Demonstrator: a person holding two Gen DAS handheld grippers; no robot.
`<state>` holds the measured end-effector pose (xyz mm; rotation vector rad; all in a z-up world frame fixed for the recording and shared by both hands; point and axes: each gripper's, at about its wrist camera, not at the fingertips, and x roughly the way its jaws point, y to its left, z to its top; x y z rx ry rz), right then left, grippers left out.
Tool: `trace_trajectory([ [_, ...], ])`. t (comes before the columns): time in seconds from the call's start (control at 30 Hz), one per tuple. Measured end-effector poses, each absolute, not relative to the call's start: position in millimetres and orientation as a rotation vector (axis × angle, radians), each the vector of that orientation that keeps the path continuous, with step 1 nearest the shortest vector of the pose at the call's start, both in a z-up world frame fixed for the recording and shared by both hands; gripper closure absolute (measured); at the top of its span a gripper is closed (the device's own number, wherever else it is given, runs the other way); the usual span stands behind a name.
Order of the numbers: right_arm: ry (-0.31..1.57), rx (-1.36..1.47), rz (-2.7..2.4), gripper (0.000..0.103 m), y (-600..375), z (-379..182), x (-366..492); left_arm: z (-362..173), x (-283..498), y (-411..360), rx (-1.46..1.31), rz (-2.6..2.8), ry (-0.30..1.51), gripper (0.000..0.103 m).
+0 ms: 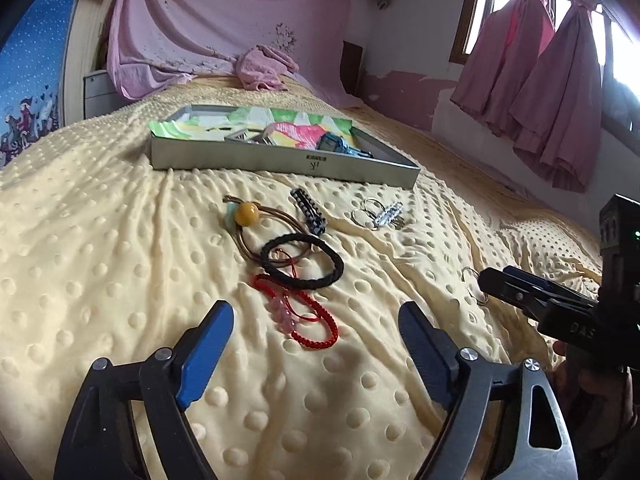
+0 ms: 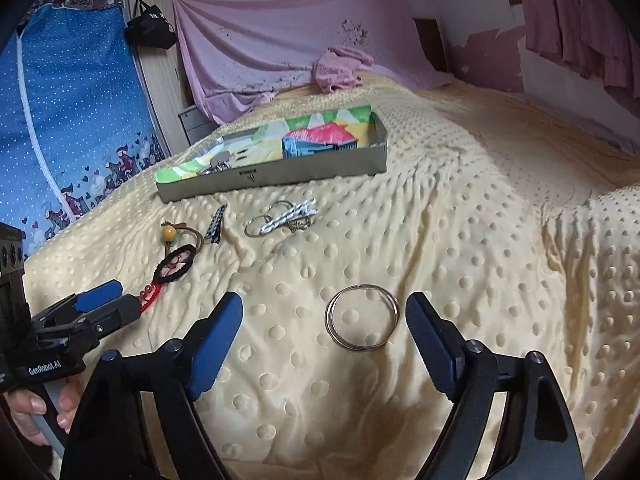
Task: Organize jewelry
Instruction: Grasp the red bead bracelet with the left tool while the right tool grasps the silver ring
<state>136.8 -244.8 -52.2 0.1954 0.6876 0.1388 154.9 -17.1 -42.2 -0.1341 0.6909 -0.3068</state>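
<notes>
Jewelry lies on a yellow dotted blanket. My left gripper (image 1: pixel 316 324) is open and empty, with a red braided bracelet (image 1: pixel 310 316) between its fingertips. Beyond it lie a black braided hair tie (image 1: pixel 303 261), a brown cord with a yellow bead (image 1: pixel 247 213), a black-and-white clip (image 1: pixel 308 211) and a cluster of silver rings with a white chain (image 1: pixel 378 214). My right gripper (image 2: pixel 324 316) is open and empty, its fingers flanking silver bangles (image 2: pixel 362 317) on the blanket. A grey tray (image 1: pixel 280 162) with a colourful liner holds a few items further back; it also shows in the right wrist view (image 2: pixel 280 174).
A pink cloth (image 1: pixel 264 66) lies bunched at the head of the bed, with a pink sheet hung behind it. A blue dotted fabric panel (image 2: pixel 76 120) stands at the left. Pink curtains (image 1: pixel 560 80) hang at the window on the right.
</notes>
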Motion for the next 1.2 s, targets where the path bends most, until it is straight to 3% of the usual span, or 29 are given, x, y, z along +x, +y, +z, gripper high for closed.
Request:
trace_trajectory([
  [0.17,0.758,0.244,0.109,0.030,-247.0,-65.3,150.4,-53.3,169.1,-18.4,-0.143,-0.286,0.769,0.036],
  [0.37,0.822,0.287,0.139,0.048,-244.2,-78.6,162.2,-56.2,170.3,-15.2,-0.162,-0.275,0.777,0.049],
  [0.43,0.835,0.298,0.175,0.061,-239.3,-81.8,164.6,-55.8,170.4,-14.7,-0.169,-0.278,0.774,0.054],
  [0.63,0.835,0.289,0.222,0.075,-227.3,-83.2,167.2,-55.2,168.1,-13.8,-0.171,-0.293,0.766,0.070],
  [0.83,0.833,0.285,0.248,0.082,-224.7,-81.8,165.8,-53.6,164.0,-15.4,-0.167,-0.309,0.759,0.086],
  [1.2,0.875,0.372,0.267,0.082,-234.2,-89.4,174.6,-52.3,159.5,-14.4,-0.179,-0.330,0.767,0.092],
])
